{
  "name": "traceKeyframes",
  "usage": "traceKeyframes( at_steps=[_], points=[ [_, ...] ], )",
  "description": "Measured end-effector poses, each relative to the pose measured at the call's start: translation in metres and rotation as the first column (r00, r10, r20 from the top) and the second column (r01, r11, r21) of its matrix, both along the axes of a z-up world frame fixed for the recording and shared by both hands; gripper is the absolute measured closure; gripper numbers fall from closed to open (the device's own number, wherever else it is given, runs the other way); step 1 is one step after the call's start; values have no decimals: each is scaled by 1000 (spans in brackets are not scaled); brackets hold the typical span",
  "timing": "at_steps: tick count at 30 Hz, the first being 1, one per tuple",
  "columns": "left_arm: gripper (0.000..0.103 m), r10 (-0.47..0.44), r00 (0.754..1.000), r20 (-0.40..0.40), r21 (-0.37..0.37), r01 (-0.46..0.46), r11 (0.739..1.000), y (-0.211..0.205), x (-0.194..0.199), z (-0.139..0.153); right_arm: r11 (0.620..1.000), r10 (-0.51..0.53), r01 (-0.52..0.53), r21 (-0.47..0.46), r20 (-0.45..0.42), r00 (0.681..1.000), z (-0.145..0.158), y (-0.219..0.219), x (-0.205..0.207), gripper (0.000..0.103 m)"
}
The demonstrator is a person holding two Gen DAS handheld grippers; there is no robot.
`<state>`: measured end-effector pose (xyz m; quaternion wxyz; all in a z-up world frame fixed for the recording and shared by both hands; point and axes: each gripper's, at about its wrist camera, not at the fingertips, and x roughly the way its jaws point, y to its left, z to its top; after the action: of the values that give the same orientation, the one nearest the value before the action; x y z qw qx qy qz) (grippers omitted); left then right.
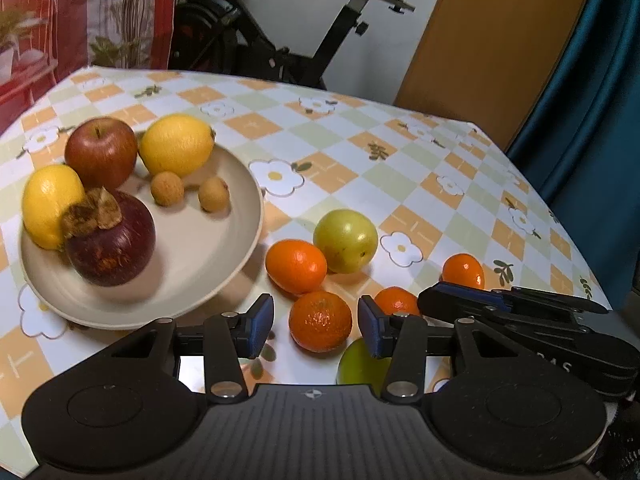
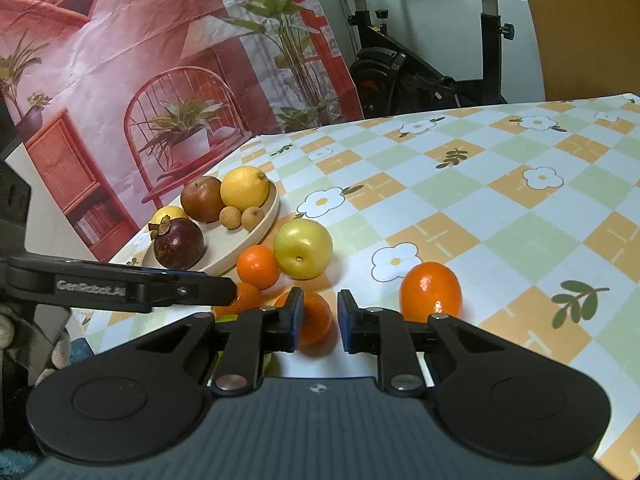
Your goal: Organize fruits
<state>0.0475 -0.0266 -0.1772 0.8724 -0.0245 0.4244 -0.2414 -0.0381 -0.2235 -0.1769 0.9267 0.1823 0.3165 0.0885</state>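
**Left wrist view.** The left tool [image 1: 316, 328] stands open. A rough-skinned orange mandarin [image 1: 320, 320] lies on the desk [image 1: 400, 160] between its blue pads [image 1: 262, 328], with a gap on either side, so it is not gripped. Just beyond it are a smooth oval orange fruit [image 1: 296, 260] and a round yellow-green fruit [image 1: 346, 240]. Two more small orange fruits [image 1: 396, 300] [image 1: 464, 270] lie to the right. A green fruit [image 1: 360, 360] shows partly under the tool.

At the far left is a round beige plate [image 1: 240, 248]. It holds a red apple [image 1: 100, 152], two yellow lemons [image 1: 176, 144] [image 1: 50, 204], a dark purple mangosteen [image 1: 112, 240] and two small tan longans [image 1: 167, 188].

The right tool [image 1: 430, 300] reaches in from the right, very near.

- An off-centre squeeze could squirt the round mandarin sideways into its neighbours and set them rolling.
- The two tools are close enough to knock together.
- The plate is crowded on its far side, so a fruit dropped there might roll off or push a longan out.

Letters on the right tool's body are cut off, and I cannot read them.

**Right wrist view.** The right tool is drawn in to a narrow slit and holds nothing. The mandarin sits just past its left pad. The left tool's side, at near left, reads "GenRobot.AI".
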Motion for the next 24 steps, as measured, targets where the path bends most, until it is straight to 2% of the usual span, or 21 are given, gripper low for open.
traceKeyframes(
  at_steps=[5, 7, 8, 17, 24],
  points=[
    [54, 14, 999, -50, -11, -14, 1000, -1, 7, -9, 1000, 9, -9, 7, -1, 1000, 0, 1, -1, 82],
    [57, 18, 998, -63, -23, -20, 1000, 0, 8, -11, 1000, 16, -16, 10, -2, 1000, -1, 2, -1, 81],
    [61, 15, 998, -67, -35, -17, 999, 1, 8, -11, 1000, 20, -20, 11, -2, 1000, 0, 2, -1, 81],
    [63, 30, 999, -45, -26, -31, 999, 6, 3, -10, 998, 41, -41, 45, -13, 999, -3, 5, 3, 74],
    [63, 40, 999, -37, -20, -40, 999, 9, 2, -9, 993, 65, -61, 104, -39, 997, -10, 8, 13, 66]
  ],
)
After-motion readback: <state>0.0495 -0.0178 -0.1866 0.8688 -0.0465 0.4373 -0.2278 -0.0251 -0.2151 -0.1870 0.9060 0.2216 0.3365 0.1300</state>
